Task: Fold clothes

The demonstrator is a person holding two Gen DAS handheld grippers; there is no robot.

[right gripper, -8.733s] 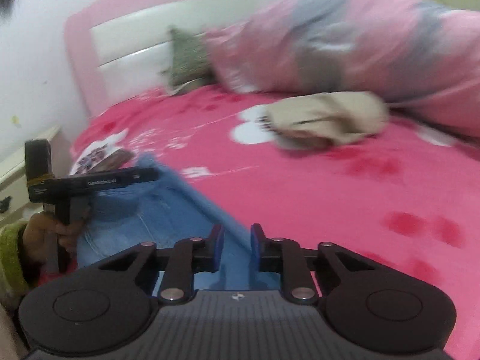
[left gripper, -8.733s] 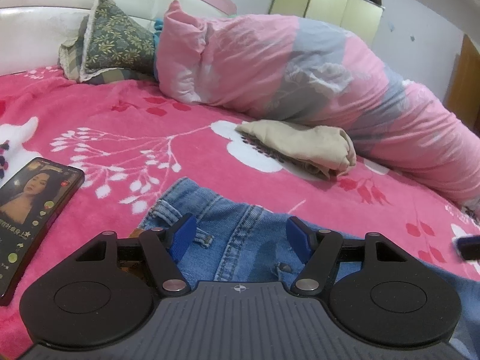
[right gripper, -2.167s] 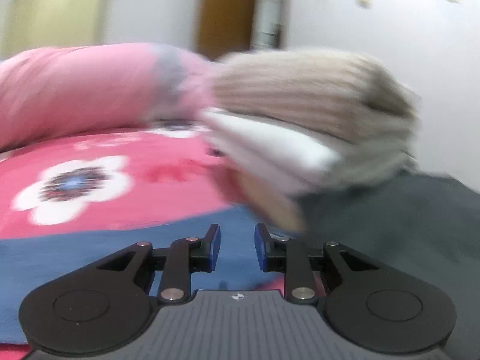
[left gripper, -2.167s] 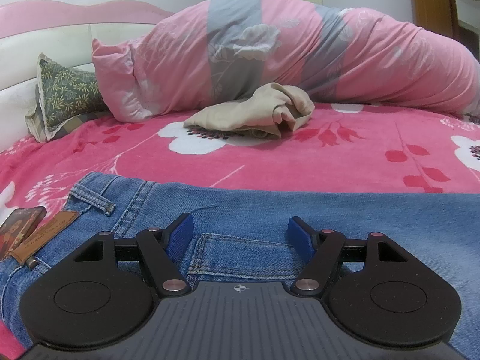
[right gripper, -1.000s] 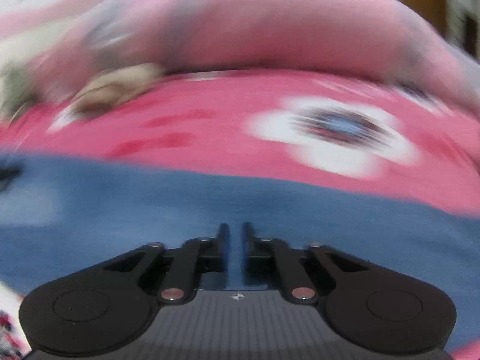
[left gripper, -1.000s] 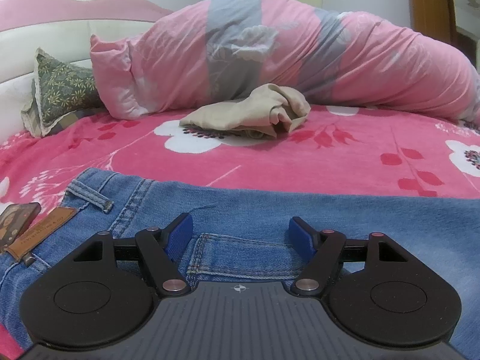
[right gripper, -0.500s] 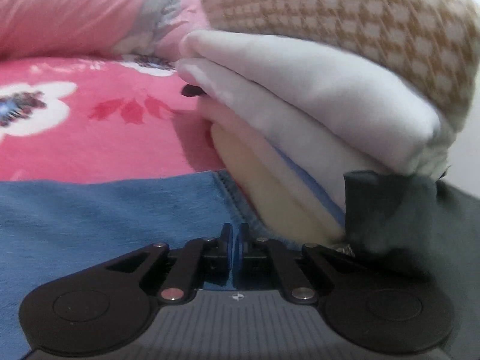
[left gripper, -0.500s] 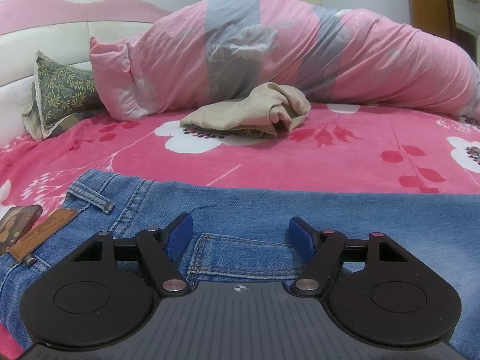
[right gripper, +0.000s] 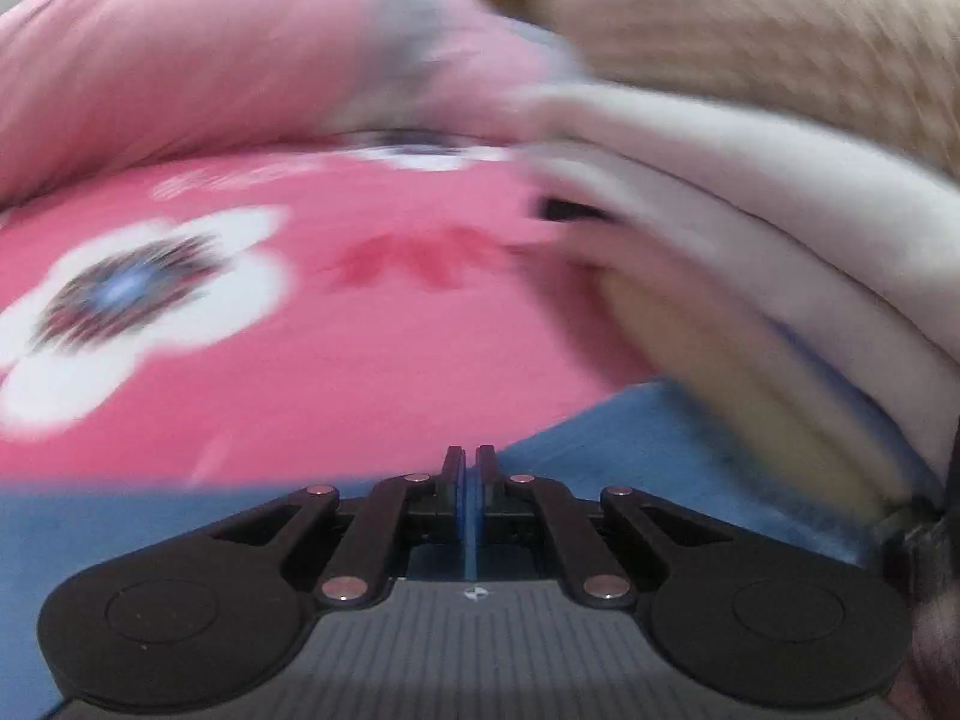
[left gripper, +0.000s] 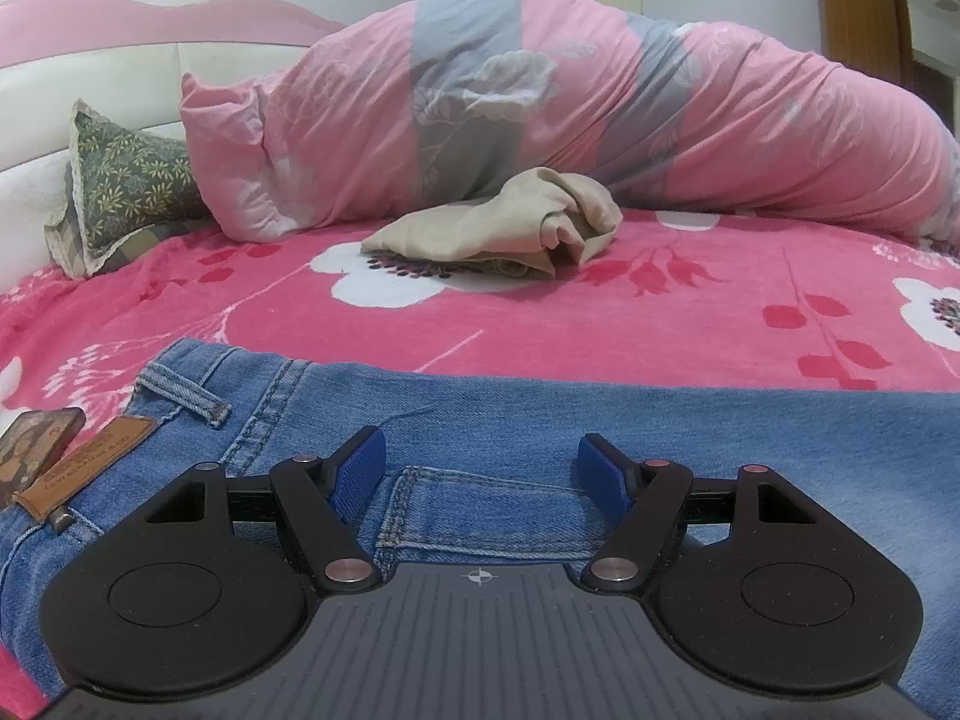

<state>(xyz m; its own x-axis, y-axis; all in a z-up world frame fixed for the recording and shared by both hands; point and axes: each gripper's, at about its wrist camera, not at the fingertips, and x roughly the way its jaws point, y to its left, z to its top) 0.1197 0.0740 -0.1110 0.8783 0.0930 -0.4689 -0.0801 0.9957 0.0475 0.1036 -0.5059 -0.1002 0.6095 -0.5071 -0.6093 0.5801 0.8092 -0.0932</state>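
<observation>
Blue jeans lie flat across the pink flowered bedspread, waistband and leather patch at the left. My left gripper hovers low over the back pocket with its blue pads wide apart and touching nothing. In the blurred right wrist view, my right gripper is shut at the edge of the jeans, and the denim seems pinched between the pads. A crumpled beige garment lies farther back on the bed.
A stack of folded clothes rises close on the right of the right gripper. A rolled pink and grey duvet and a green patterned pillow line the back. A phone lies beside the waistband.
The right gripper closed at the jeans' leg end and swung sideways, so the folded stack now sits farther right in its view. The left gripper has stayed still and open.
</observation>
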